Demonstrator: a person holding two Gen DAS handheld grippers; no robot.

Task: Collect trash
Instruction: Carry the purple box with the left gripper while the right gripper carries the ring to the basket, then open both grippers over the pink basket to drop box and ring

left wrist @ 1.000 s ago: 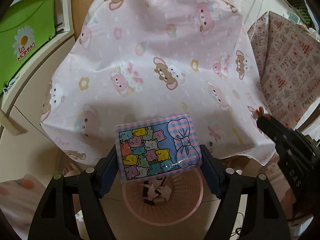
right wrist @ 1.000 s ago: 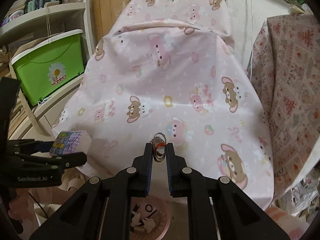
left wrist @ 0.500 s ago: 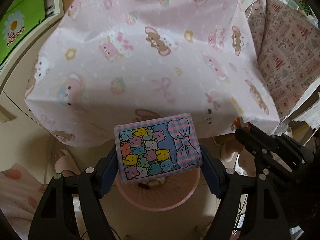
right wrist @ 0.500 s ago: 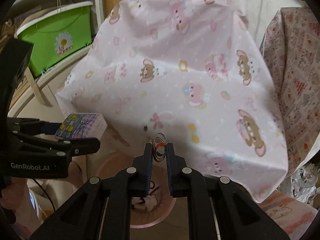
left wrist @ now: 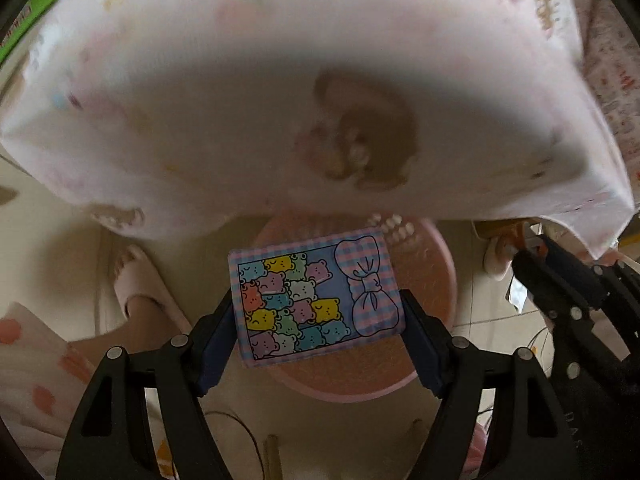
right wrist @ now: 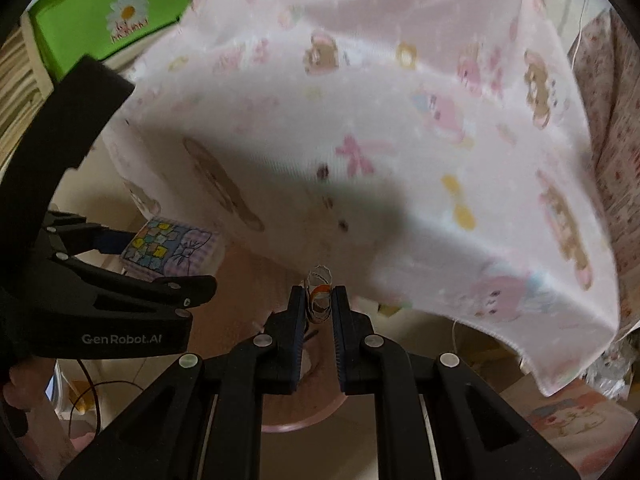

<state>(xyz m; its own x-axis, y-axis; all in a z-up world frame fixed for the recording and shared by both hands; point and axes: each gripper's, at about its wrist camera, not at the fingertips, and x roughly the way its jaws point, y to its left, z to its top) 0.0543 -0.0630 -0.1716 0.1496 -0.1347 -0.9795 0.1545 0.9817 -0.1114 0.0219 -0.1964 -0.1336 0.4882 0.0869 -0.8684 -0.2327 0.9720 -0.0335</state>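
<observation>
Pink basket (left wrist: 436, 376) sits on the floor below the bear-print cloth (left wrist: 240, 100). Left gripper (left wrist: 318, 322) pinches a box (left wrist: 316, 300) above it; right gripper (right wrist: 317, 306) pinches a small wrapper (right wrist: 319, 296). Neither of the 2 is dropped yet.

1. Flat checked packet (left wrist: 316, 298) printed with pastel bears (bow drawn beside them), held face-up above the pink basket (left wrist: 440, 264).
2. Small crumpled orange-and-white wrapper (right wrist: 319, 296), upright, pinched.

left gripper (left wrist: 318, 320) jaws wide, right gripper (right wrist: 316, 304) jaws pinched
</observation>
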